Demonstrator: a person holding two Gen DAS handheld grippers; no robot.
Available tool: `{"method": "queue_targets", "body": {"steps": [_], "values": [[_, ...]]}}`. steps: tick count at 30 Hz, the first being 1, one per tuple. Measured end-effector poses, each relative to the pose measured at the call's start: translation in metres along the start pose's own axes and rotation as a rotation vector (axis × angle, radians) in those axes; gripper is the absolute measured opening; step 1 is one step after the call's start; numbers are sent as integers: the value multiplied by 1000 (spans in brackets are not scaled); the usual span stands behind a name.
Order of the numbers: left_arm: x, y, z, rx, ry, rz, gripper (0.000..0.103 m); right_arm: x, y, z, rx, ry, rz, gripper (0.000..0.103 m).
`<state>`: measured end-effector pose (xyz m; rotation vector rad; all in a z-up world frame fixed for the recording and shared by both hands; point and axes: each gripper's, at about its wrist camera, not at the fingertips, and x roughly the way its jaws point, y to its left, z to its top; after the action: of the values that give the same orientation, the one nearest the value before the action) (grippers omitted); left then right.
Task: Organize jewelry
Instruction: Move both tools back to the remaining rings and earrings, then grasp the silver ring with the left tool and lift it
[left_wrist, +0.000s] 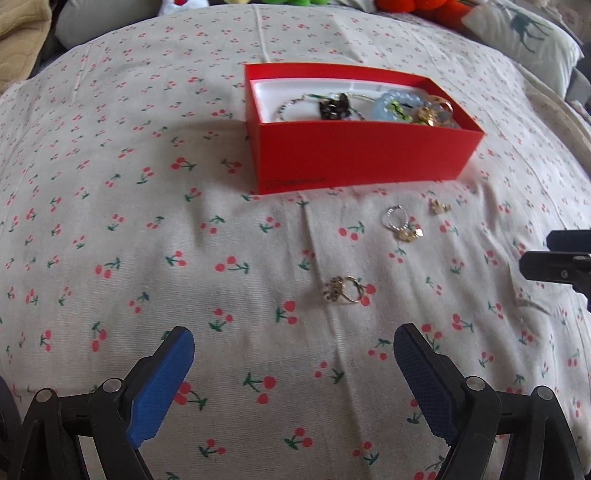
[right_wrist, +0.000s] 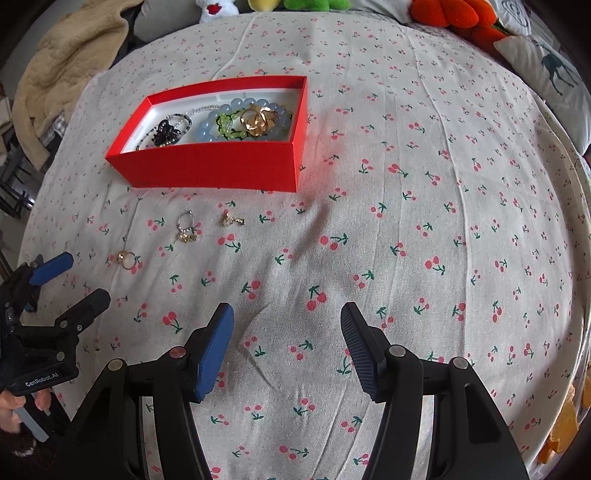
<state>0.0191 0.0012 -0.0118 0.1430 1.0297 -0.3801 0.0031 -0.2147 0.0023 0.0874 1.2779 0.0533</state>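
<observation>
I have my left hand-held gripper (left_wrist: 293, 373) spread wide with nothing between its fingers, tilted down at the gold ring (left_wrist: 343, 290) that lies on the bed (left_wrist: 110, 221) just beyond the tips. I keep it wide because the ring is small and flat on soft cloth, and I judge I need room to straddle it before closing.

My right hand-held gripper (right_wrist: 287, 349) is about half open and also empty, over bare cherry-print sheet to the right of the loose pieces, where it does not block the left one.

The red box (left_wrist: 354, 158) sits farther back and already holds a blue bead bracelet (right_wrist: 221, 123), green beads, gold rings and a dark piece. Between box and ring lie a silver hoop with gold charms (left_wrist: 400, 223) and a small gold earring (left_wrist: 439, 206), not yet put away.
</observation>
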Motion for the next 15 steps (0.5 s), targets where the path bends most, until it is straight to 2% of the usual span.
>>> {"method": "queue_targets", "body": {"steps": [5, 9, 15], "values": [[7, -9, 0, 38, -3, -15, 79, 8, 1, -5, -16, 18, -12, 63], [14, -15, 2, 61, 1, -20, 65, 12, 1, -6, -27, 26, -18, 63], [21, -22, 6, 92, -18, -13, 57, 14, 1, -6, -31, 28, -19, 63]]}}
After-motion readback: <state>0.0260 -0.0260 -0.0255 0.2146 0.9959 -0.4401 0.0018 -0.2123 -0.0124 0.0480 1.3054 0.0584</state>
